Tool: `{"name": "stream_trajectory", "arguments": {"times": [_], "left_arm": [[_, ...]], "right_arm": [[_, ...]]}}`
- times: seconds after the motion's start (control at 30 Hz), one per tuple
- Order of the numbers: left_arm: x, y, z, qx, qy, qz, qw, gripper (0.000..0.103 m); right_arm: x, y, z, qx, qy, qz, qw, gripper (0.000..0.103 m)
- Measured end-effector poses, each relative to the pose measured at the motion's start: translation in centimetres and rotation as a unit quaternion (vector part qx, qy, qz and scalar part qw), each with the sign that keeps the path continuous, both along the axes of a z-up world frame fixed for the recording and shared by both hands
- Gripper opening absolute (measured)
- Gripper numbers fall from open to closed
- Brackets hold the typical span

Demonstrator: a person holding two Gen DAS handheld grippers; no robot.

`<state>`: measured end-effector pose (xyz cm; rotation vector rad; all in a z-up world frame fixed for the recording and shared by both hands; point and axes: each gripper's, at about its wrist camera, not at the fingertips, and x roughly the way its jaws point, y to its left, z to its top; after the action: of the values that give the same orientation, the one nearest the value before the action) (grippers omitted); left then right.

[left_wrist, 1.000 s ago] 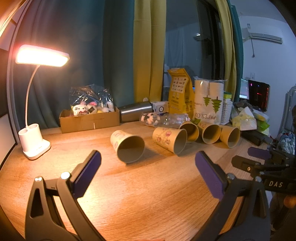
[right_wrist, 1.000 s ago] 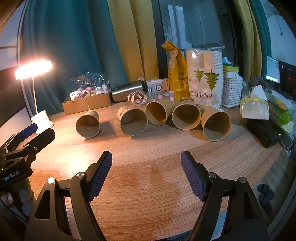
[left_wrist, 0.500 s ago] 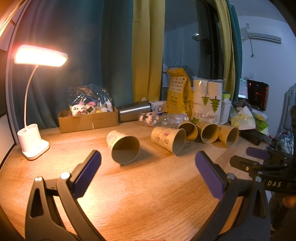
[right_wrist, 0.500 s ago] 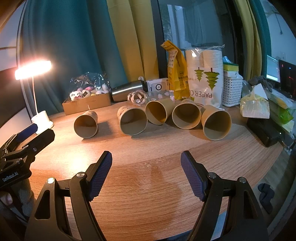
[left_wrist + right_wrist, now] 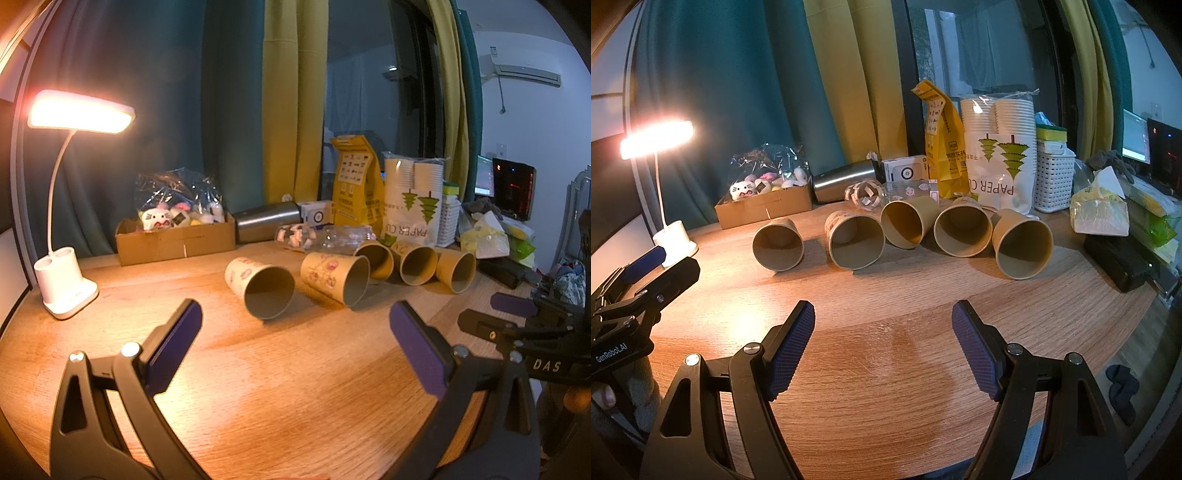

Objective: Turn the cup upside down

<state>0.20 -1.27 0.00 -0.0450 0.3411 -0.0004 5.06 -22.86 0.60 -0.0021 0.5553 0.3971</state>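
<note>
Several brown paper cups lie on their sides in a row on the round wooden table (image 5: 886,350), mouths toward me. The leftmost cup (image 5: 260,286) (image 5: 778,243) lies a little apart from the others. Beside it lies a printed cup (image 5: 334,278) (image 5: 855,240), then further cups (image 5: 962,230) up to the rightmost cup (image 5: 1021,243). My left gripper (image 5: 295,325) is open and empty, a short way in front of the leftmost cup. My right gripper (image 5: 882,325) is open and empty, in front of the middle of the row.
A lit white desk lamp (image 5: 64,284) stands at the left. A cardboard box of toys (image 5: 175,236), a steel flask (image 5: 267,221), a yellow bag (image 5: 354,184), a pack of paper cups (image 5: 997,155) and a white basket (image 5: 1052,177) line the back. A black box (image 5: 1119,262) lies at the right edge.
My left gripper has shifted slightly; the leftmost cup now sits nearer the middle of its view. The right view barely changes. Both grippers stay open.
</note>
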Motion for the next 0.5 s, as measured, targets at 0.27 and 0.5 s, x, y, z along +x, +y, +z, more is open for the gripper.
{"name": "stream_trajectory", "arguments": {"times": [0.27,0.5], "left_arm": [[-0.01,-0.02,-0.01,0.000,0.000,0.000,1.0000,0.103],[-0.04,-0.04,-0.03,0.000,0.000,0.000,1.0000,0.103]], "right_arm": [[0.02,0.01,0.00,0.000,0.000,0.000,1.000,0.080],[0.00,0.01,0.00,0.000,0.000,-0.001,1.000,0.080]]}}
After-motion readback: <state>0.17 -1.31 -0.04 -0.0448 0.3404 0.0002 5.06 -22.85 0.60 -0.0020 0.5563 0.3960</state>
